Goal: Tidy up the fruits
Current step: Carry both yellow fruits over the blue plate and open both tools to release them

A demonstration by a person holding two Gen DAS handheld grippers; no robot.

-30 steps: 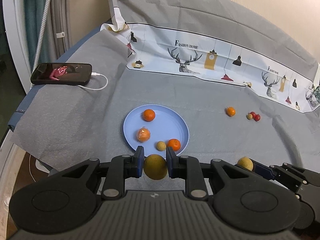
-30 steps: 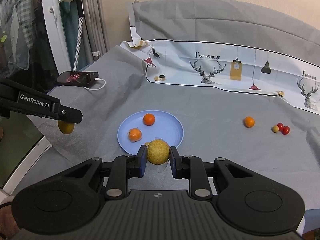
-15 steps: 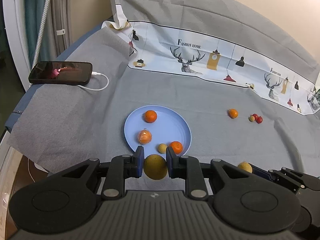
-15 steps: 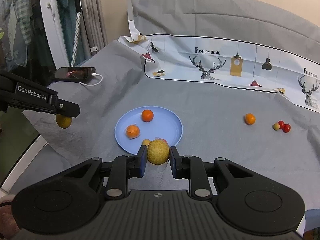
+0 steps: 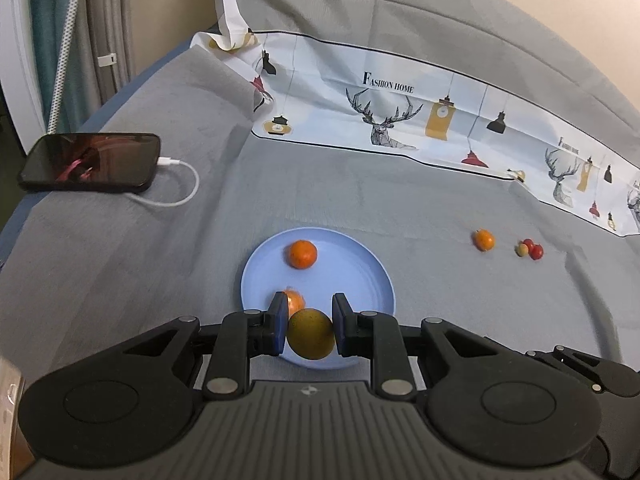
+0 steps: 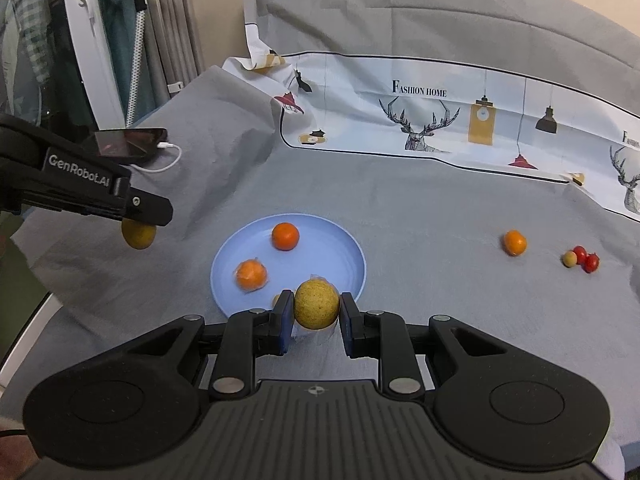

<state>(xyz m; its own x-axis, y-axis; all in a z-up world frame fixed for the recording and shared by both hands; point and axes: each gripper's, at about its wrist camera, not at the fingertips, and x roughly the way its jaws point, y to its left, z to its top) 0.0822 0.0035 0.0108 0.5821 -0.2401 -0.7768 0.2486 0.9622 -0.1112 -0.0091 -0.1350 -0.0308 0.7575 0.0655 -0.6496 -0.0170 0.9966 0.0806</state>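
between the fingers of the left gripper (image 5: 310, 332) a round olive-yellow fruit (image 5: 311, 339) is clamped above the near rim of the blue plate (image 5: 352, 280); no long axis can be told. from the right wrist, a yellow fruit (image 6: 316, 304) is seen clamped by the right gripper (image 6: 316, 316) over the plate's near edge, two oranges (image 6: 285, 236) resting on it.
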